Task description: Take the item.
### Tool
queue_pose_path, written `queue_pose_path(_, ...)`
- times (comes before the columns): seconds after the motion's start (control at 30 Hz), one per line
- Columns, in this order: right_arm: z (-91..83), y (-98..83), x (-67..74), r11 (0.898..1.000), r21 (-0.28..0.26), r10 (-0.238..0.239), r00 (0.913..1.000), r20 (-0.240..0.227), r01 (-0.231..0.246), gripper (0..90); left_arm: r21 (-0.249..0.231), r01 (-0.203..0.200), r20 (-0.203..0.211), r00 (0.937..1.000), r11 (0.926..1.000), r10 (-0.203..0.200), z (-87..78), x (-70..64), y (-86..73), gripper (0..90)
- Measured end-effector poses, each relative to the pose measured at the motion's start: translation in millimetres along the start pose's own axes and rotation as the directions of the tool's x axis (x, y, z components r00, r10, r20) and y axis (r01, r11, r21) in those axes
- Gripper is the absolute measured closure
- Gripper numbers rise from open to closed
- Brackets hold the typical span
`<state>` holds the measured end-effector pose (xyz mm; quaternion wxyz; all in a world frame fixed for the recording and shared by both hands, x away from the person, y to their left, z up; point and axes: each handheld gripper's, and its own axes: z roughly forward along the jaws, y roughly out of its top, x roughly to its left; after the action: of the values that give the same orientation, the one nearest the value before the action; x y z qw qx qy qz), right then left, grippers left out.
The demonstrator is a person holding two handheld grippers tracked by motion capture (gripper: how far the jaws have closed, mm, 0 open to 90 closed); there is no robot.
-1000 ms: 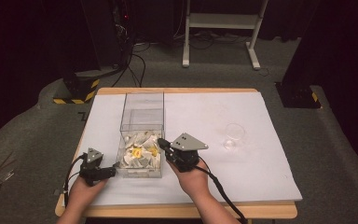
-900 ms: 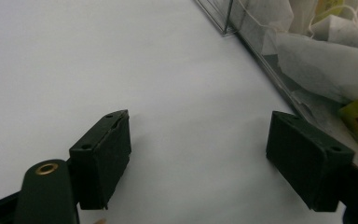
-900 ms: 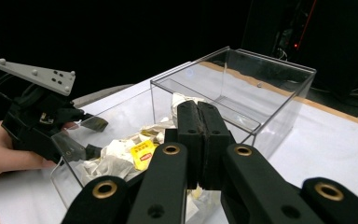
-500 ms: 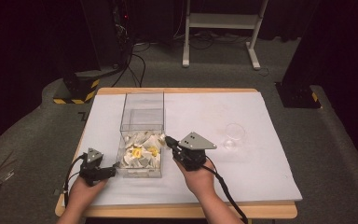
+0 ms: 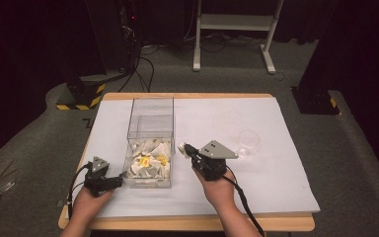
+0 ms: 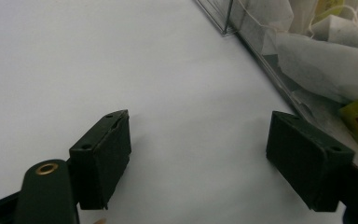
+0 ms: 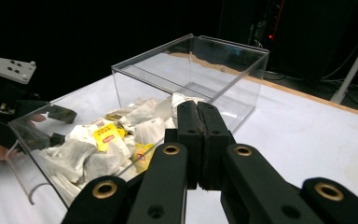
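A clear plastic box (image 5: 150, 127) stands left of the table's middle, its near half filled with a pile of tea bags (image 5: 148, 161), some with yellow tags. My right gripper (image 5: 184, 148) is just right of the box, shut on a white tea bag (image 5: 181, 146) at its tips. In the right gripper view the jaws are pressed together (image 7: 198, 109), the tea bag (image 7: 182, 99) pokes out beyond them, and the box (image 7: 223, 70) is behind. My left gripper (image 5: 119, 181) rests by the box's near left corner, open and holding nothing (image 6: 198, 158), beside the box wall (image 6: 261, 53).
A clear plastic cup (image 5: 249, 139) stands on the white table cover (image 5: 276, 182) to the right of my right gripper. The far half of the box holds nothing. Dark floor, cables and a white stand lie beyond the table.
My right gripper has moved to the right, from over the box's right edge out over the table, with the tea bag in it. The left gripper has stayed put.
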<state>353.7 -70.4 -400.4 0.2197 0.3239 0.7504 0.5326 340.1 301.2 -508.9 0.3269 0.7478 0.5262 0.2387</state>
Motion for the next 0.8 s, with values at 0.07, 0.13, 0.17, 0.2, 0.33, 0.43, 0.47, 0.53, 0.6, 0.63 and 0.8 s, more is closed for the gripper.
queue_pose_path(0.07,-1.8,-1.5,-3.4,1.000,-0.005,0.006,1.0000,0.004,-0.006,89.4,0.000,-0.003,-0.001,1.0000,1.0000,0.003,0.0,0.2,0.0,21.9)
queue_pose_path(0.13,-2.6,-3.1,-6.9,1.000,-0.009,0.015,0.9999,0.007,-0.015,89.4,0.000,-0.004,-0.002,1.0000,1.0000,0.004,-0.1,0.2,0.0,21.9)
queue_pose_path(0.17,-3.0,-3.9,-8.4,1.000,-0.011,0.020,0.9998,0.008,-0.020,89.4,0.000,-0.001,-0.001,1.0000,1.0000,0.001,0.0,0.0,-0.1,21.9)
queue_pose_path(0.2,-3.3,-4.8,-9.8,1.000,-0.015,0.022,0.9997,0.009,-0.022,89.4,-0.001,-0.001,-0.001,1.0000,1.0000,0.001,0.0,0.0,-0.1,21.9)
queue_pose_path(0.33,-5.2,-7.3,-15.7,0.999,-0.033,0.042,0.9991,0.002,-0.042,89.3,-0.004,0.005,0.000,1.0000,1.0000,-0.005,0.2,-0.5,-0.2,21.9)
queue_pose_path(0.43,-7.2,-7.5,-18.7,0.998,-0.049,0.044,0.9990,0.012,-0.043,89.3,-0.005,0.003,-0.001,1.0000,1.0000,-0.003,0.2,-0.5,-0.2,21.9)
queue_pose_path(0.47,-7.5,-7.2,-19.3,0.998,-0.048,0.042,0.9990,0.014,-0.041,89.3,-0.005,0.003,-0.001,1.0000,1.0000,-0.003,0.3,-0.5,-0.2,21.9)
queue_pose_path(0.53,-9.3,-6.6,-20.7,0.998,-0.053,0.029,0.9992,0.027,-0.028,89.3,-0.006,0.002,-0.002,1.0000,1.0000,-0.002,0.2,-0.4,-0.2,22.0)
queue_pose_path(0.6,-11.1,-6.5,-22.6,0.998,-0.055,0.025,0.9989,0.038,-0.023,89.3,-0.006,0.003,-0.001,1.0000,1.0000,-0.003,0.2,-0.5,-0.2,21.9)
queue_pose_path(0.63,-11.8,-6.7,-23.8,0.998,-0.054,0.024,0.9987,0.045,-0.022,89.3,-0.006,0.003,-0.001,1.0000,1.0000,-0.003,0.2,-0.5,-0.2,21.9)
queue_pose_path(0.8,-13.7,-10.8,-32.1,0.999,-0.041,0.034,0.9972,0.067,-0.031,89.3,-0.006,0.003,-0.001,1.0000,1.0000,-0.003,0.2,-0.5,-0.2,22.0)
